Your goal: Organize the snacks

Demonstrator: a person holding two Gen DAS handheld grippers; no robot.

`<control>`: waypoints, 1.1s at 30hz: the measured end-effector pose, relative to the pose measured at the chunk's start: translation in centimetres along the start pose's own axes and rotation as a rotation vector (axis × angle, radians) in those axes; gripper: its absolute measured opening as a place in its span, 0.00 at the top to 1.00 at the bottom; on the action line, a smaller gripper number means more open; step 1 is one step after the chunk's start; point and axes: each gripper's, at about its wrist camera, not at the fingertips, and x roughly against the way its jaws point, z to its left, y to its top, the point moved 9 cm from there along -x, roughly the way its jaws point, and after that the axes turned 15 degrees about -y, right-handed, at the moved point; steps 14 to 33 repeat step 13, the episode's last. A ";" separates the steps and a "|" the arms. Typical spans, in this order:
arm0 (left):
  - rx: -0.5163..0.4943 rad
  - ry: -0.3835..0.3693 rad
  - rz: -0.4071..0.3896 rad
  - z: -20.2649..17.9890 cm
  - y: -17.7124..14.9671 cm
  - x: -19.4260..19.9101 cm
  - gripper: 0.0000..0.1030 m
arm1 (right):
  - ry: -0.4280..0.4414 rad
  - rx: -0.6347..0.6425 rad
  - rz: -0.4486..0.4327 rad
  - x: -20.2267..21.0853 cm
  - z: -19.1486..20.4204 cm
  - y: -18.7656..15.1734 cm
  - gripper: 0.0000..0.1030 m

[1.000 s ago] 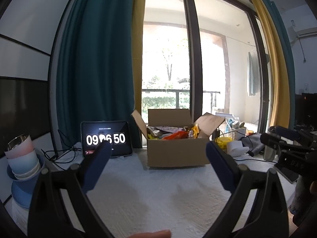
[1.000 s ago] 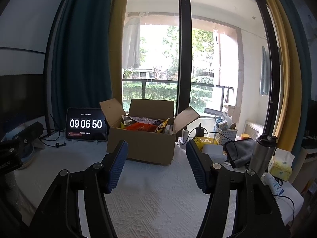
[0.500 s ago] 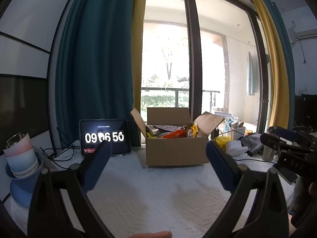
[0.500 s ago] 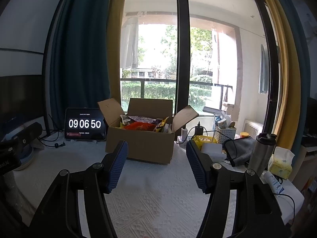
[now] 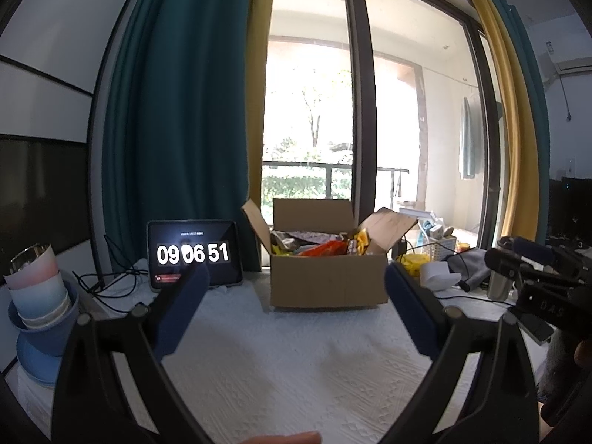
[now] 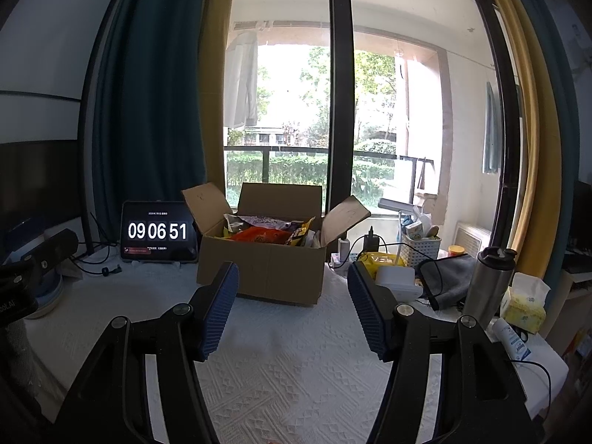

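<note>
A cardboard box (image 6: 261, 270) was seen standing toward the back of the bench (image 6: 281, 362), its flaps folded outward. The snacks (image 6: 264, 235) were heaped inside it, an orange packet on top, with yellow and dark wrappers crowded beside it. Whether they had been sorted into the box or were waiting to be taken out could not be settled from this one moment.

The left claw (image 5: 296, 312) was held wide, with nothing between its blue pads, short of the box and level with it. The right claw (image 6: 292, 309) was likewise spread and empty, aimed at the box front; no packet was touched by either.

Several risks could be judged from this arrangement. The packets looked thin and slippery, so a shallow pinch might let one slide out, or a neighbouring wrapper might be dragged along because they overlapped. The raised flaps could be caught by a claw finger on the way in, and the light box might be pushed back toward the tablet clock (image 6: 158, 232). On the right, a steel flask (image 6: 488, 283) and trailing cables (image 6: 392, 249) stood close enough to be knocked by a wide swing.
</note>
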 end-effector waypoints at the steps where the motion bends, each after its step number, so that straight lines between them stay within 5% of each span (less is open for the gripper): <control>1: 0.001 0.001 -0.001 0.0 0.0 0.0 0.06 | 0.000 0.000 0.001 0.0 0.0 0.0 0.37; 33: -0.023 -0.047 0.006 -1.2 -0.1 -0.2 0.06 | 0.002 -0.004 -0.002 0.0 0.2 0.1 0.37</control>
